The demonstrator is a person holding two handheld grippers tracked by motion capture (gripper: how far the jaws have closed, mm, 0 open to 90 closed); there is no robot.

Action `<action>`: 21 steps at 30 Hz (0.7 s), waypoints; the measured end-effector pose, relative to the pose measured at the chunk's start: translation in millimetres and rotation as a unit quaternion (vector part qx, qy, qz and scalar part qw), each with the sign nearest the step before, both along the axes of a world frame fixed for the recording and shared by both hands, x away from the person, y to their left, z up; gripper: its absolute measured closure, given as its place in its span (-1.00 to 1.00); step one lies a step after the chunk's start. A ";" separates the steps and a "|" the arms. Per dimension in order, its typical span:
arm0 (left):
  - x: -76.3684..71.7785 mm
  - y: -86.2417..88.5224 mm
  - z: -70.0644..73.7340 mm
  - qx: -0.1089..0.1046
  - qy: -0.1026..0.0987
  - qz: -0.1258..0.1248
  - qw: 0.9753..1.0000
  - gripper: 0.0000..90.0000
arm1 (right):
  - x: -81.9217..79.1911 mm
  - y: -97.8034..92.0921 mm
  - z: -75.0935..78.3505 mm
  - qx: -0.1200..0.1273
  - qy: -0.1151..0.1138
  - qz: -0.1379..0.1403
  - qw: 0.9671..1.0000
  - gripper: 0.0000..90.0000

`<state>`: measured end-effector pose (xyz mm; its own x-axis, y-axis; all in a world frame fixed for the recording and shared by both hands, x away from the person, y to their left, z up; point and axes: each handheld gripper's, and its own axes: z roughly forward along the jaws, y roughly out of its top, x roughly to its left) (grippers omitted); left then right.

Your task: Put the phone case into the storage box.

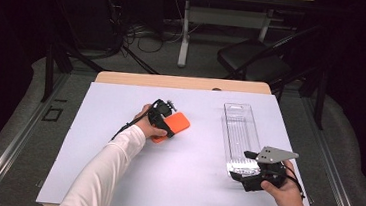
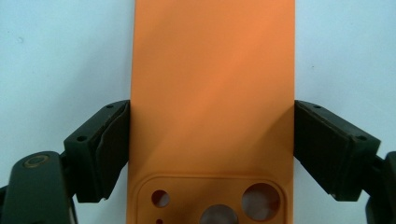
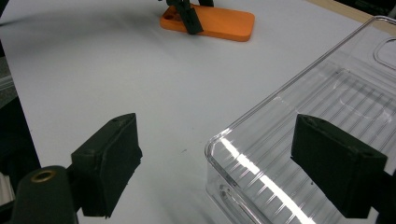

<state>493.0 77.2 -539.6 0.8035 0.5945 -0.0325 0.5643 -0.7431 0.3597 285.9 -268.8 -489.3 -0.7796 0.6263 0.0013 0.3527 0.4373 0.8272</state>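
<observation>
An orange phone case [image 1: 179,123] lies back up on the white sheet, camera cutouts toward the hand. My left gripper [image 1: 165,124] is shut on it, its jaws pressed against the two long edges of the case [image 2: 212,70]. A long clear plastic tray [image 1: 241,133] lies to the right, running away from me. My right gripper [image 1: 242,164] sits at the tray's near end, open. In the right gripper view its gripper [image 3: 217,123] straddles the tray's near corner [image 3: 327,107], one jaw over the tray, the other over bare sheet. The case [image 3: 210,21] shows far off there.
The white sheet [image 1: 117,142] covers most of a wooden table [image 1: 183,82]. Bare sheet lies between the case and the tray and along the front. Beyond the table stand a black chair [image 1: 255,59] and a desk leg [image 1: 184,33], with cables on the floor.
</observation>
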 end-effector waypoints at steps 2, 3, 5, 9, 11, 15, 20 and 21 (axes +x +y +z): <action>-0.1 0.0 0.2 0.001 0.000 0.000 1.000 -0.65 | 0.1 0.3 0.1 -0.001 0.000 0.001 1.000 -0.68; -0.1 0.0 0.3 0.001 0.000 0.000 1.000 -0.65 | 0.1 0.3 0.1 -0.001 0.000 0.001 1.000 -0.68; -0.1 0.3 0.7 0.001 0.000 0.000 1.000 -0.65 | 0.3 0.3 -0.1 -0.001 0.000 0.001 1.000 -0.68; -1.5 2.3 5.3 -0.004 0.002 0.000 1.000 -0.65 | 0.1 0.1 0.2 0.000 -0.001 0.000 1.000 -0.68; -3.0 3.7 9.9 -0.010 -0.001 -0.002 1.000 -0.65 | 0.2 -0.3 0.4 0.001 -0.002 0.000 1.000 -0.68; -5.5 5.5 16.3 -0.009 -0.001 -0.002 1.000 -0.64 | 0.0 -0.3 0.8 0.000 -0.002 -0.003 1.000 -0.68; -8.8 6.7 20.3 -0.007 0.002 0.001 1.000 -0.64 | 0.0 -0.3 1.4 0.003 -0.004 -0.002 1.000 -0.68; -8.8 6.7 20.3 -0.007 0.002 0.001 1.000 -0.64 | 0.0 -0.3 1.4 0.003 -0.004 -0.002 1.000 -0.68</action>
